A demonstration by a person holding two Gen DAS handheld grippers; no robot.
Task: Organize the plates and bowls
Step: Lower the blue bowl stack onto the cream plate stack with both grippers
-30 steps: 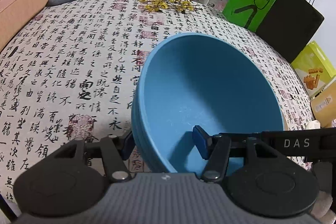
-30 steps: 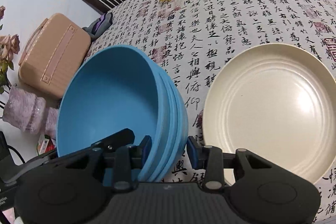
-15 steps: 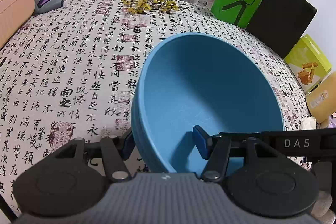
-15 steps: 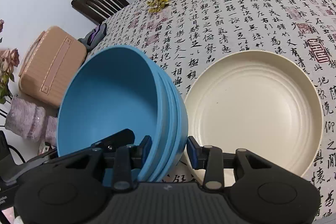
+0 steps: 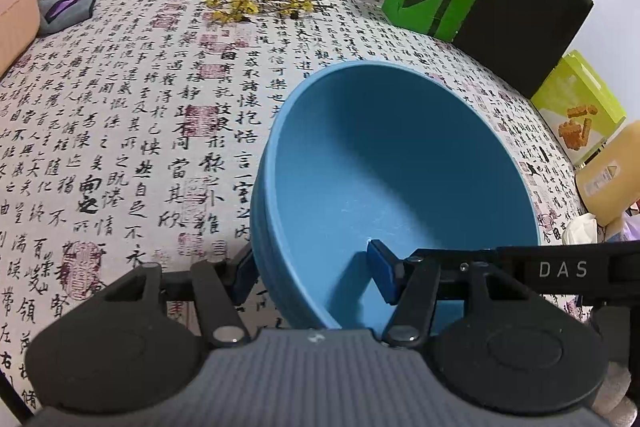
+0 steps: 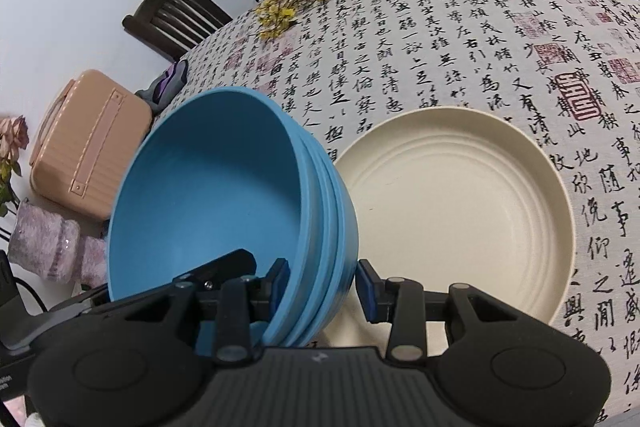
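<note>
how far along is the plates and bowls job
Done: the blue bowls are nested into one stack. In hand: the left gripper and right gripper both clamp the stack's rim, one finger inside and one outside, holding it tilted above the tablecloth. Left: setting the stack down, probably on or beside the cream plate lying empty next to it. No other dishes are in view.
</note>
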